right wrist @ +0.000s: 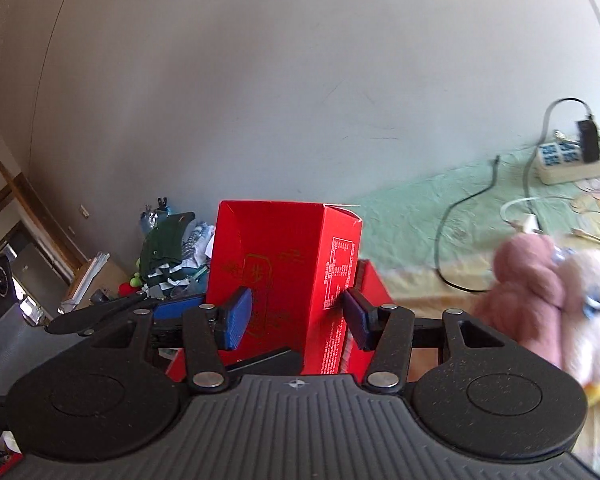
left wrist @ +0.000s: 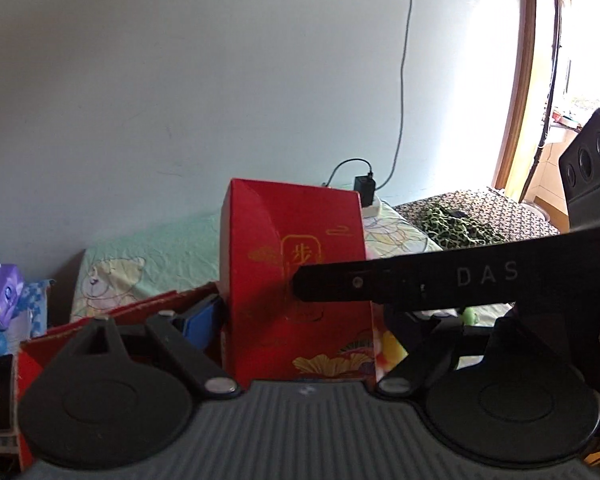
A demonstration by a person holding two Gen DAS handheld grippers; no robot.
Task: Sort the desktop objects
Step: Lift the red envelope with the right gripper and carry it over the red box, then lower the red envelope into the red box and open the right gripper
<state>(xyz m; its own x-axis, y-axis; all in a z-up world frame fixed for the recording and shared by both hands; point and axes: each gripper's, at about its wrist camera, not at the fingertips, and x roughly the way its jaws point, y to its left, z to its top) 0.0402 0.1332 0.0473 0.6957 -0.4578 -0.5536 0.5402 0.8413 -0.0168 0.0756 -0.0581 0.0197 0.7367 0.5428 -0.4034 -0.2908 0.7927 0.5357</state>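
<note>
Fingers of my left gripper (left wrist: 300, 344) are hidden by the tall red cardboard box (left wrist: 296, 280); I cannot tell their gap. My right gripper (right wrist: 296, 316) has blue pads (right wrist: 236, 318) touching both box sides, holding it upright between them.

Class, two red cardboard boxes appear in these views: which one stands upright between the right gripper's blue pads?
The tall red box with gold print; the other, a low red open-topped box, lies flat behind it.
</note>
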